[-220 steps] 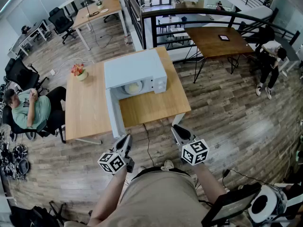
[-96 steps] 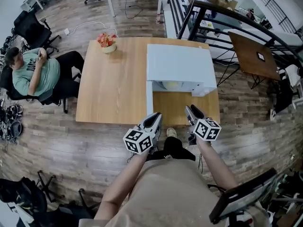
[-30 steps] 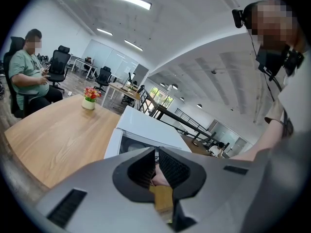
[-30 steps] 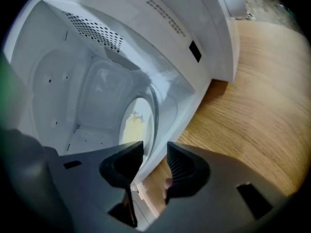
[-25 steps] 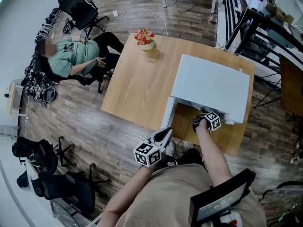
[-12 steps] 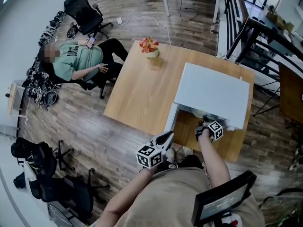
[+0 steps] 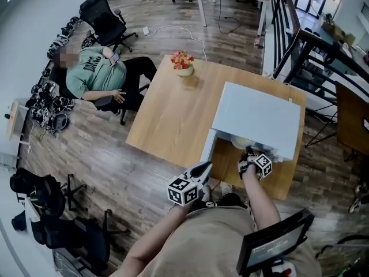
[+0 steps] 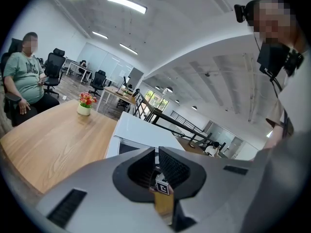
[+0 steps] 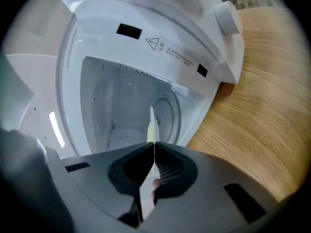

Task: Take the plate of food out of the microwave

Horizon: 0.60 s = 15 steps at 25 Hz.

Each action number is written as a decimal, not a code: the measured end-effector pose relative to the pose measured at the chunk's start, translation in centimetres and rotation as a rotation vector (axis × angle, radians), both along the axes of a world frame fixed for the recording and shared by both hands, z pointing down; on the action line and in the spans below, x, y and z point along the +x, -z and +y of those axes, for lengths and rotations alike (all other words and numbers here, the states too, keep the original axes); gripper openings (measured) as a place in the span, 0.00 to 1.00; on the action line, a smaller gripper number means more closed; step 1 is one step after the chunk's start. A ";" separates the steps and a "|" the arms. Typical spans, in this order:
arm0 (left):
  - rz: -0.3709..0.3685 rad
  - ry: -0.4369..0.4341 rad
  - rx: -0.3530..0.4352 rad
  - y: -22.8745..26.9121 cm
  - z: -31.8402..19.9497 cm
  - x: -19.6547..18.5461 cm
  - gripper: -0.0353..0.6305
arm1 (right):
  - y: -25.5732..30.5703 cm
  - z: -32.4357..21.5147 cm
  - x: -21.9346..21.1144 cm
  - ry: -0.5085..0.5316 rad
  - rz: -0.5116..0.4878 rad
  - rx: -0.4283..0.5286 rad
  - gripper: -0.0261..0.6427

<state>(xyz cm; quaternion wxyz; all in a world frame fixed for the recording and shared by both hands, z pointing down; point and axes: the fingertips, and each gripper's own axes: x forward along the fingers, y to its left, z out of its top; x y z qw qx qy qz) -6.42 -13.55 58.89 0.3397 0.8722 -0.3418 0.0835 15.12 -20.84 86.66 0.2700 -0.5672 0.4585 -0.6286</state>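
Observation:
The white microwave (image 7: 259, 117) stands on the wooden table (image 7: 173, 114) with its door (image 7: 207, 146) swung open to the left. A pale plate of food (image 7: 242, 142) shows at the front of the cavity. My right gripper (image 7: 249, 150) is at the cavity mouth, shut on the plate's near rim. In the right gripper view the plate (image 9: 151, 123) appears edge-on as a thin pale strip clamped in my right gripper (image 9: 153, 142), with the microwave's inner wall (image 9: 97, 47) behind. My left gripper (image 7: 204, 165) hangs by the table's front edge, left of the door, shut and holding nothing (image 8: 156, 152).
A small flower pot (image 7: 183, 62) stands at the table's far side. A person sits in a chair (image 7: 92, 71) to the left of the table. Office chairs (image 7: 106, 19) stand beyond, and a black railing (image 7: 300, 51) runs behind the microwave.
My right gripper has drawn back a little out of the cavity and lifted slightly, and the plate now shows at the opening. The left gripper has stayed put.

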 end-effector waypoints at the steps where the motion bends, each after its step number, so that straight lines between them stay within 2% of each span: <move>1: 0.002 0.002 0.001 0.0 0.1 -0.1 0.06 | 0.3 0.2 -0.1 0.009 -0.005 0.005 0.06; 15: 0.045 0.018 0.007 0.1 1.1 -0.9 0.06 | 7.4 3.4 -1.8 0.130 -0.028 0.091 0.06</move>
